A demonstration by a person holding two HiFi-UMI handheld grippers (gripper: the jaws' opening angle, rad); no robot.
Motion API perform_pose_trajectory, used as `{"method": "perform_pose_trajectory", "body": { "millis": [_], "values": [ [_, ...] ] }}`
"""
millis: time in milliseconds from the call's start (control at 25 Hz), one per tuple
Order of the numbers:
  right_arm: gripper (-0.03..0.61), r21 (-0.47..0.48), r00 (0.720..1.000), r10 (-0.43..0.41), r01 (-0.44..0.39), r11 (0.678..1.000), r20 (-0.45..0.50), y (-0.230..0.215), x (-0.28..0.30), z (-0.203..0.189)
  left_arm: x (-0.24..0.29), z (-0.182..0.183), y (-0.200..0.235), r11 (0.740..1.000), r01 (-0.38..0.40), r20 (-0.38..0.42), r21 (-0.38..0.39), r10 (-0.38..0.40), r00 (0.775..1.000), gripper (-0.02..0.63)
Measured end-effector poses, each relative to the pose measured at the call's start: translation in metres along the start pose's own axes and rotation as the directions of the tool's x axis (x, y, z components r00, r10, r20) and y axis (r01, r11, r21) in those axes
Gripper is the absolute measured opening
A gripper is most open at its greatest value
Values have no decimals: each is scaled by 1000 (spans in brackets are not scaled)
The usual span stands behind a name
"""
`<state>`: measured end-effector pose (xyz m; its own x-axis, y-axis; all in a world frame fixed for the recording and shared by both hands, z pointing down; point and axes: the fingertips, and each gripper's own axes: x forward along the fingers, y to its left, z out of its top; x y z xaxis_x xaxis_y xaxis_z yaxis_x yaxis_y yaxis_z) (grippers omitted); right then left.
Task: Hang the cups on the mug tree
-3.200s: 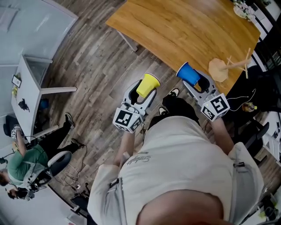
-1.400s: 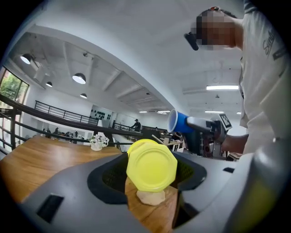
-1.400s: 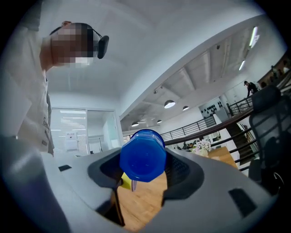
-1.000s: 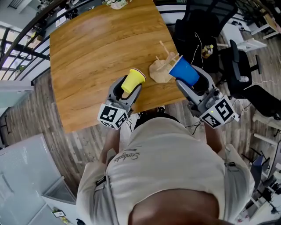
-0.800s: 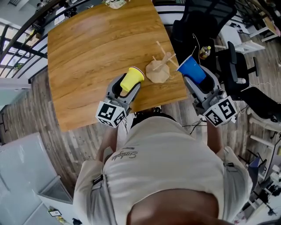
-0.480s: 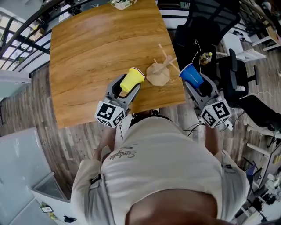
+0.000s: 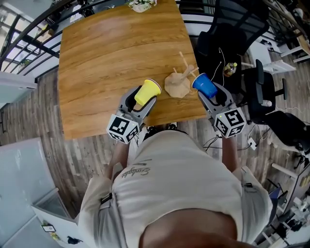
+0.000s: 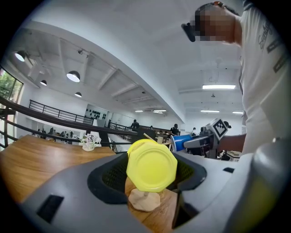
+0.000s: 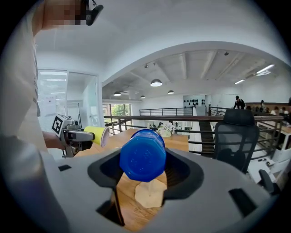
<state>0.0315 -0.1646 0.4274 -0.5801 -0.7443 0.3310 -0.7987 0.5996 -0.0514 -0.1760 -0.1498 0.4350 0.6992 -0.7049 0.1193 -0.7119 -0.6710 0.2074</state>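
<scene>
A small wooden mug tree (image 7: 177,83) stands near the front right corner of the wooden table (image 7: 111,53); its pale base (image 8: 144,200) (image 9: 150,193) shows below the cup in each gripper view. My left gripper (image 7: 143,99) is shut on a yellow cup (image 7: 147,91) (image 8: 152,164), held over the table left of the tree. To the tree's right my right gripper (image 7: 207,92) is shut on a blue cup (image 7: 204,85) (image 9: 142,154), whose rim is close to the tree's pegs. Both cups point away from me.
Black office chairs (image 7: 244,82) and cables crowd the floor right of the table. A small flower pot (image 7: 141,5) sits at the table's far edge. A railing (image 7: 29,36) runs along the far left, with wood-plank floor (image 7: 43,155) to the left.
I have come from beside the table to stand at its front edge. Over the last second the right gripper with the blue cup drew in toward the mug tree; the left stayed put.
</scene>
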Motion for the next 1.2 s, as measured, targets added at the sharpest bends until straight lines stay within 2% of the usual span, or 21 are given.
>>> {"method": "perform_pose_trajectory", "body": {
  "millis": [360,640,800,1000,1200],
  "values": [
    [242,-15,999,-29,29,999,-43,0,25,-16,2,-10,2,1000,20,-20,-21,-20,1000,276],
    [246,-26,998,-27,26,999,-49,-1,40,-21,-4,-13,5,1000,3,-18,-15,-3,1000,276],
    [282,-13,998,-35,35,999,-47,-1,42,-22,-15,-17,8,999,-19,-18,-34,19,1000,276],
    [295,1,998,-55,55,999,-11,0,32,-13,-19,-17,7,999,-17,-23,-32,16,1000,276],
    [293,17,995,-79,78,997,57,2,10,2,-13,-9,-2,1000,25,-23,-9,-25,999,275]
  ]
}}
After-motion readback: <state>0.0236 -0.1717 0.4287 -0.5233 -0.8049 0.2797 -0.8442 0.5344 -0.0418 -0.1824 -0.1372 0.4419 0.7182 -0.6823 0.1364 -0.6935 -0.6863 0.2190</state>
